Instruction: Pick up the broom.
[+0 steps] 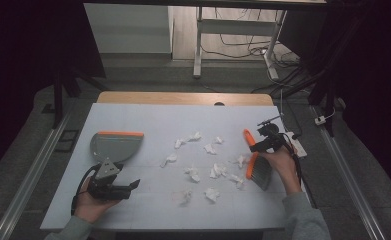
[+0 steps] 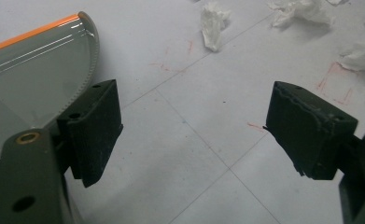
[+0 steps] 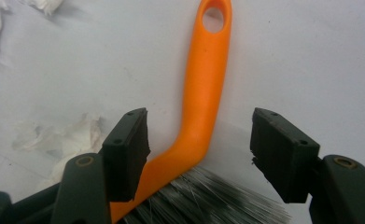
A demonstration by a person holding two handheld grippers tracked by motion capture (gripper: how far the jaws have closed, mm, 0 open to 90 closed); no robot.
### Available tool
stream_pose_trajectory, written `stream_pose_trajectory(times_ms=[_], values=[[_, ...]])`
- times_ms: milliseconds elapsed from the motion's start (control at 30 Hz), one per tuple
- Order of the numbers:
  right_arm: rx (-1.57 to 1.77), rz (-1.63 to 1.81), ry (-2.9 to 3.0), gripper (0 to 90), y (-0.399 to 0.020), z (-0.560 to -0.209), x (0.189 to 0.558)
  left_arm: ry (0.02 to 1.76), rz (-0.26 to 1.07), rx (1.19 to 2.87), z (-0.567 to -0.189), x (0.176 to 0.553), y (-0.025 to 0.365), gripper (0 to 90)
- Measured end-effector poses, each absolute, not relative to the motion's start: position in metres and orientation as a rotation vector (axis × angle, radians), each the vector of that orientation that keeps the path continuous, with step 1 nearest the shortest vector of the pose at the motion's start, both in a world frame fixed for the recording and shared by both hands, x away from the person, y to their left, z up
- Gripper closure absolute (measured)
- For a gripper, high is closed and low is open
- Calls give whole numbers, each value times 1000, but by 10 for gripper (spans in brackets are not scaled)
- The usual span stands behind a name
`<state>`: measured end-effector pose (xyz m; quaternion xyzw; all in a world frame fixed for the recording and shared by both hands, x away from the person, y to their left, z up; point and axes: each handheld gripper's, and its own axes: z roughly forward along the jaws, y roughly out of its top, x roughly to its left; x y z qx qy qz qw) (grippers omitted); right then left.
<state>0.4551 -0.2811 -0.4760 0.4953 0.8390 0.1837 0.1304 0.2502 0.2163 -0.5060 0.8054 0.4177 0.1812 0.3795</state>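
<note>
Orange-handled hand brush with grey bristles point(image 3: 203, 93) lies on the white table point(image 1: 148, 117) at its right side, handle running straight ahead between the unclenched jaws of the right hand-held gripper point(image 3: 199, 149), not yet gripped; left hand-held gripper point(image 2: 194, 135), likewise released, sits well apart.

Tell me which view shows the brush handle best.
The right gripper view: the orange brush handle runs up between the open right tongs, its hanging hole and the bend into the grey bristles sharp. The high view shows the handle small, partly behind the right tongs. The left gripper view looks at the dustpan instead.
</note>
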Motion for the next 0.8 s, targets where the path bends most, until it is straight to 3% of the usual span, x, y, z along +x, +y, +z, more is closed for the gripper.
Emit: stream_pose_trajectory(times_ms=[267, 400, 567, 667, 800], values=[[1432, 459, 2453, 456, -275, -483, 460, 1068, 461, 2057, -507, 250, 217, 189], [1479, 446, 2472, 562, -275, -486, 462, 1067, 460, 2057, -507, 250, 217, 190], [1596, 470, 2475, 598, -278, -490, 465, 1066, 464, 2055, -506, 249, 217, 190], [1640, 458, 2439, 691, -279, -490, 467, 1065, 464, 2055, -506, 249, 218, 190], [1620, 420, 2432, 699, -276, -490, 467, 1062, 465, 2057, -506, 248, 217, 190]])
